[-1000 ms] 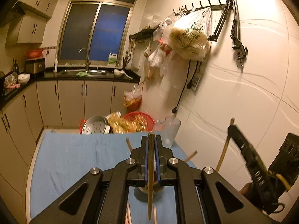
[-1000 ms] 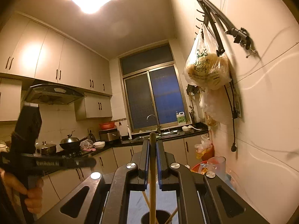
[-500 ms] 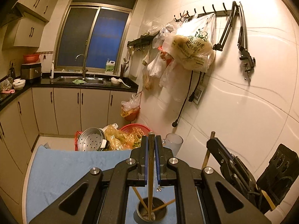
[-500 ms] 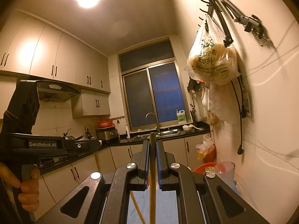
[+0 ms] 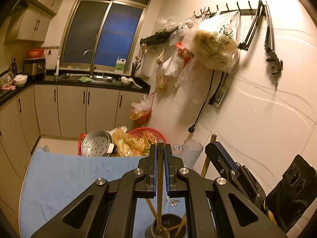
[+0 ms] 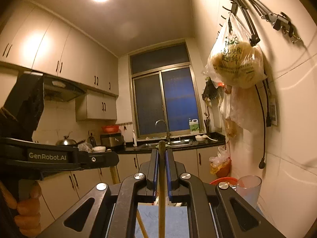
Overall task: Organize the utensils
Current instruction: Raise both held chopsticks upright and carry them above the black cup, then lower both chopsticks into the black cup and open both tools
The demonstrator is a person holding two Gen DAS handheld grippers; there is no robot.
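Note:
My left gripper (image 5: 160, 148) is shut on a wooden chopstick (image 5: 159, 186) held upright; its lower end reaches into a dark metal utensil holder (image 5: 166, 227) on the blue cloth (image 5: 69, 178), where other chopsticks (image 5: 179, 226) lean. My right gripper (image 6: 162, 152) is shut on another wooden chopstick (image 6: 161, 188), also upright, higher up. The right gripper shows at the right of the left wrist view (image 5: 227, 164), gripping its chopstick. The left gripper's body (image 6: 59, 158) shows at the left of the right wrist view. The holder is hidden in the right wrist view.
A frosted plastic cup (image 5: 191, 154) stands by the tiled wall. A red basket (image 5: 146, 136) with bags and a perforated steel steamer insert (image 5: 97, 144) sit at the cloth's far edge. Plastic bags (image 5: 214, 47) hang from wall hooks. Small screws (image 5: 174, 202) lie on the cloth.
Both grippers tilted and rose slightly with their chopsticks. The left chopstick's lower end now stands in the holder, and the right gripper came closer beside it.

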